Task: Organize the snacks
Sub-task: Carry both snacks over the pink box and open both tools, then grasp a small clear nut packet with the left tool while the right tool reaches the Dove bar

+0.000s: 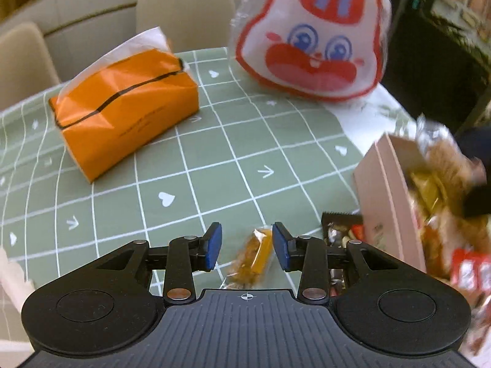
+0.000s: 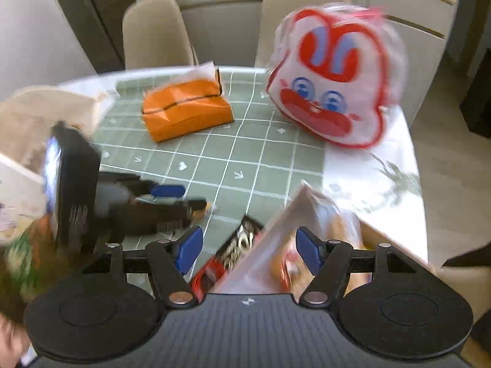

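My left gripper [image 1: 247, 247] is open, its blue pads on either side of a small clear-wrapped yellow-brown snack [image 1: 251, 257] lying on the green grid tablecloth [image 1: 214, 159]. A pink box [image 1: 386, 202] full of wrapped snacks stands to its right, with a dark snack packet [image 1: 340, 230] at its foot. My right gripper [image 2: 249, 247] is open above the pink box's corner [image 2: 276, 233] and the snacks in it. The left gripper [image 2: 172, 199] shows blurred at the left of the right wrist view.
An orange tissue pack [image 1: 125, 110] lies at the far left of the table, and also shows in the right wrist view [image 2: 184, 110]. A red-and-white rabbit-face bag [image 1: 313, 33] stands at the far right. Beige chairs [image 1: 184, 6] stand behind the table. A white table edge [image 2: 383, 178] is at right.
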`<state>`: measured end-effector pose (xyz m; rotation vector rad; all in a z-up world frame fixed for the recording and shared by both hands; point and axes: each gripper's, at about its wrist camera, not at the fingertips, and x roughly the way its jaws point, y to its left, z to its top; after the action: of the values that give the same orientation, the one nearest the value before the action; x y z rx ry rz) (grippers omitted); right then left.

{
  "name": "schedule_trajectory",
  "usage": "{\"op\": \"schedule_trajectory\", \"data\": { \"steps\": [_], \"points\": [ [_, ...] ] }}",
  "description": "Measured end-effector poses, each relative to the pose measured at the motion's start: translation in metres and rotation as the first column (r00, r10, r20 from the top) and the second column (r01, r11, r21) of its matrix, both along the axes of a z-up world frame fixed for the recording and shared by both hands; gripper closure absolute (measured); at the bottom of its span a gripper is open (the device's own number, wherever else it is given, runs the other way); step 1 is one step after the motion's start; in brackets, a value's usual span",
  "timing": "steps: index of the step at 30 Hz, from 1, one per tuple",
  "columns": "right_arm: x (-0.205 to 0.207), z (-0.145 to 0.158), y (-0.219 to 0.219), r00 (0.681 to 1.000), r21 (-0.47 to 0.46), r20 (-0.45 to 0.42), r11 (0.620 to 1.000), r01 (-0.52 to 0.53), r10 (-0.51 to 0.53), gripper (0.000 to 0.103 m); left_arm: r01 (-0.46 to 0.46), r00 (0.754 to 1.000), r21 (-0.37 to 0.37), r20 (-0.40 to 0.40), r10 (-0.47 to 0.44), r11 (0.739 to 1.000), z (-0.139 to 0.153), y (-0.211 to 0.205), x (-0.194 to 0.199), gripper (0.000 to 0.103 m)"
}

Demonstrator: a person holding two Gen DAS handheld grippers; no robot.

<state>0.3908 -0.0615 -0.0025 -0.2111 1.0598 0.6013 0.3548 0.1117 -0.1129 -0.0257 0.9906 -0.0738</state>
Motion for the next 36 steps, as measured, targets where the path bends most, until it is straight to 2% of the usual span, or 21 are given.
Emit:
{"op": "schedule_trajectory", "data": {
  "steps": [1, 3, 4, 5, 9, 11, 13, 16, 18, 19, 21, 24, 26, 27, 28, 29, 30, 31, 33, 35, 36],
  "points": [
    [0.006, -0.007, 0.016, 1.000, -0.043, 0.009, 0.999, -0.015, 0.015, 0.037, 0.011, 1.000, 0.001, 0.006, -0.011, 1.000, -0.002, -0.001, -0.002, 0.061],
    [0.012, -0.027, 0.052, 0.994, -0.179, 0.065, 0.981, -0.075, 0.088, 0.066, 0.016, 1.000, -0.005, 0.008, -0.016, 1.000, -0.007, 0.002, -0.009, 0.068],
    [0.017, -0.040, 0.069, 0.987, -0.261, 0.104, 0.961, -0.091, 0.122, 0.094, 0.013, 1.000, -0.009, 0.005, -0.013, 1.000, -0.009, 0.003, -0.012, 0.073],
    [0.020, -0.055, 0.084, 0.978, -0.352, 0.143, 0.931, -0.093, 0.152, 0.098, 0.006, 1.000, -0.015, -0.005, -0.007, 1.000, -0.010, 0.010, -0.023, 0.075],
    [0.041, -0.112, 0.113, 0.975, -0.551, 0.109, 0.828, -0.105, 0.196, 0.097, -0.029, 0.999, -0.066, -0.020, 0.027, 0.997, -0.011, 0.029, -0.057, 0.077],
    [0.043, -0.132, 0.119, 0.975, -0.610, 0.082, 0.784, -0.114, 0.205, 0.098, -0.053, 0.998, -0.096, -0.040, 0.050, 0.994, -0.009, 0.040, -0.084, 0.077],
    [0.034, -0.137, 0.123, 0.971, -0.640, 0.077, 0.758, -0.126, 0.226, 0.101, -0.073, 0.996, -0.108, -0.052, 0.068, 0.991, -0.007, 0.049, -0.112, 0.077],
    [0.009, -0.132, 0.129, 0.966, -0.628, 0.010, 0.753, -0.196, 0.260, 0.101, -0.109, 0.992, -0.169, -0.082, 0.096, 0.980, -0.005, 0.060, -0.155, 0.077],
    [-0.015, -0.130, 0.128, 0.958, -0.635, -0.028, 0.735, -0.238, 0.286, 0.101, -0.135, 0.988, -0.209, -0.101, 0.116, 0.968, -0.004, 0.064, -0.182, 0.077],
    [-0.028, -0.129, 0.126, 0.953, -0.628, -0.050, 0.733, -0.263, 0.299, 0.101, -0.147, 0.986, -0.230, -0.108, 0.125, 0.962, -0.004, 0.065, -0.194, 0.077],
    [-0.060, -0.121, 0.123, 0.941, -0.565, -0.110, 0.759, -0.324, 0.320, 0.101, -0.159, 0.984, -0.275, -0.126, 0.129, 0.948, -0.007, 0.063, -0.216, 0.077],
    [-0.110, -0.107, 0.111, 0.900, -0.374, -0.237, 0.821, -0.431, 0.365, 0.101, -0.174, 0.981, -0.324, -0.137, 0.136, 0.930, -0.008, 0.060, -0.248, 0.078],
    [-0.142, -0.093, 0.096, 0.893, -0.281, -0.236, 0.852, -0.441, 0.384, 0.100, -0.179, 0.980, -0.328, -0.141, 0.139, 0.928, -0.005, 0.060, -0.266, 0.079],
    [-0.153, -0.084, 0.085, 0.905, -0.211, -0.219, 0.888, -0.408, 0.364, 0.098, -0.184, 0.979, -0.322, -0.144, 0.143, 0.929, -0.004, 0.061, -0.272, 0.079],
    [-0.160, -0.078, 0.074, 0.923, -0.145, -0.214, 0.924, -0.353, 0.319, 0.091, -0.194, 0.977, -0.314, -0.149, 0.153, 0.929, -0.002, 0.063, -0.278, 0.079],
    [-0.167, -0.075, 0.061, 0.948, -0.089, -0.214, 0.961, -0.260, 0.237, 0.074, -0.206, 0.975, -0.309, -0.150, 0.166, 0.929, 0.000, 0.065, -0.284, 0.079],
    [-0.175, -0.074, 0.052, 0.965, -0.052, -0.213, 0.985, -0.165, 0.150, 0.063, -0.216, 0.973, -0.307, -0.150, 0.177, 0.927, 0.003, 0.069, -0.289, 0.079],
    [-0.179, -0.077, 0.043, 0.974, -0.017, -0.220, 0.998, -0.065, 0.060, 0.043, -0.224, 0.971, -0.305, -0.148, 0.187, 0.925, 0.006, 0.071, -0.293, 0.079],
    [-0.192, -0.091, 0.032, 0.953, 0.024, -0.282, 0.992, 0.124, -0.112, 0.040, -0.230, 0.971, -0.295, -0.140, 0.196, 0.928, 0.012, 0.076, -0.301, 0.079],
    [-0.201, -0.107, 0.028, 0.909, 0.069, -0.357, 0.965, 0.254, -0.214, 0.040, -0.220, 0.974, -0.276, -0.124, 0.192, 0.936, 0.020, 0.080, -0.307, 0.079],
    [-0.207, -0.112, 0.032, 0.903, 0.086, -0.359, 0.954, 0.286, -0.238, 0.040, -0.215, 0.975, -0.268, -0.117, 0.190, 0.939, 0.023, 0.082, -0.310, 0.079]
  ]
}}
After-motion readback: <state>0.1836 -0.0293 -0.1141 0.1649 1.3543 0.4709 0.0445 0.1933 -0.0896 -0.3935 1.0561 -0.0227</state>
